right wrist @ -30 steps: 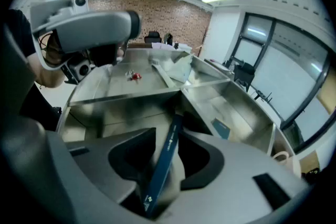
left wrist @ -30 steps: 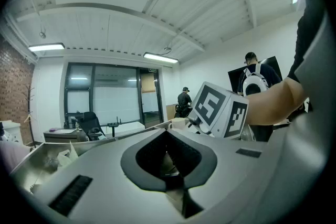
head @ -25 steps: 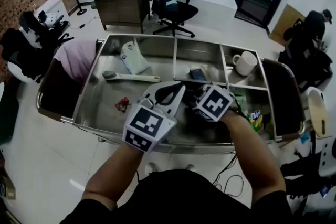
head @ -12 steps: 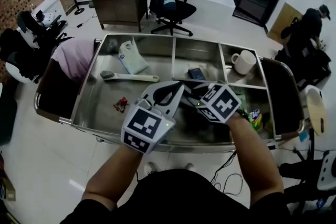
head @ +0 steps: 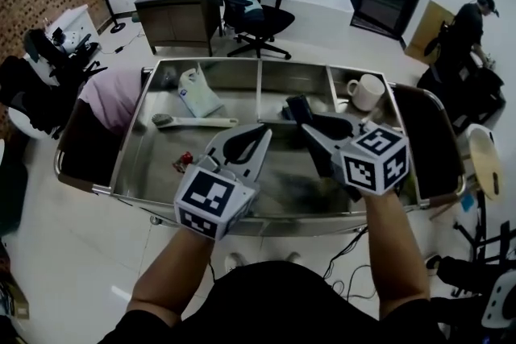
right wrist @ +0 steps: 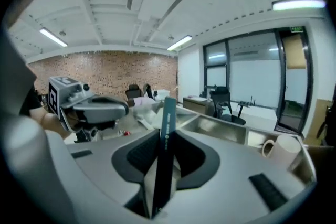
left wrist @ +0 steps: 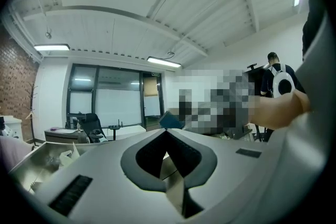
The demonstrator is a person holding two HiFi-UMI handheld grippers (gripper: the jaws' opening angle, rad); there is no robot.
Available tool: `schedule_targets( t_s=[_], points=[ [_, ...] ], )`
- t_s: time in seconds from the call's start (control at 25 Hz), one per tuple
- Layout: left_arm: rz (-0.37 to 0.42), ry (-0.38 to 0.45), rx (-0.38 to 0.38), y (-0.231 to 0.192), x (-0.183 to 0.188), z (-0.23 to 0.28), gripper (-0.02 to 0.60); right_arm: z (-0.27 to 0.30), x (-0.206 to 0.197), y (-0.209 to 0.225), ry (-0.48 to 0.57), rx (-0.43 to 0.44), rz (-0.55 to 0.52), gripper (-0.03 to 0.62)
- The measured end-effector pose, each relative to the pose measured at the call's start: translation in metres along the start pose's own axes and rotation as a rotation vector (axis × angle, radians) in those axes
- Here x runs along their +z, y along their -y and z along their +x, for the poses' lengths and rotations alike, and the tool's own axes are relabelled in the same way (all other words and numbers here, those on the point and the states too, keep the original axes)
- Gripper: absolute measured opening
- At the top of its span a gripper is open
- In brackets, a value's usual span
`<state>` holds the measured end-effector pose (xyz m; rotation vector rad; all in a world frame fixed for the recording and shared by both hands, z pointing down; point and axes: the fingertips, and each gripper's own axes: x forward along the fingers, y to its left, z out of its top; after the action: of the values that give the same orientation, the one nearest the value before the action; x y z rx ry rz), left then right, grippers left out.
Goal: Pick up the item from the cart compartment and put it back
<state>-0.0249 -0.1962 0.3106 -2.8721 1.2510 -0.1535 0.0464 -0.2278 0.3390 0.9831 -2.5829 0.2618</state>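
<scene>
My right gripper is shut on a thin dark teal flat box and holds it raised above the cart's middle compartments. In the right gripper view the box stands edge-on and upright between the pads, which press on both its sides. My left gripper hovers just left of it over the large left compartment, jaws shut with nothing between them. A corner of the box shows past the left gripper's tips.
The steel cart holds a white bag, a long white brush and a small red item in its large bin, and a white mug at the far right. A purple cloth hangs at the left end. A person stands at far right.
The right gripper's jaws closed on the dark box in the middle compartment and lifted it up and toward me. The left gripper stayed close beside it, still shut.
</scene>
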Motion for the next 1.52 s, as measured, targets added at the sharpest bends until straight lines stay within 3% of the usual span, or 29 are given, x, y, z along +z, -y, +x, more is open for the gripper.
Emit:
schedule_targets(
  t_s=[0.32,0.64,0.96,1.16,1.52],
  points=[
    [0.001,0.057,-0.006,0.014,0.019,-0.013,-0.002,-0.076,0.043,-0.014,0.444,-0.004,0.120,0.106],
    [-0.041,0.131,-0.023,0.031,0.038,-0.036,-0.002,-0.129,0.044,-0.029,0.602,-0.004,0.210,0.105],
    [-0.021,0.157,-0.051,0.055,0.037,-0.055,-0.002,-0.162,0.032,-0.047,0.621,-0.040,0.178,0.104],
    [-0.002,0.145,-0.072,0.070,0.034,-0.067,-0.002,-0.178,0.024,-0.066,0.608,-0.019,0.175,0.106],
    [-0.052,0.129,-0.072,0.077,0.021,-0.081,0.000,-0.178,-0.002,-0.077,0.557,-0.026,0.163,0.104]
  ],
)
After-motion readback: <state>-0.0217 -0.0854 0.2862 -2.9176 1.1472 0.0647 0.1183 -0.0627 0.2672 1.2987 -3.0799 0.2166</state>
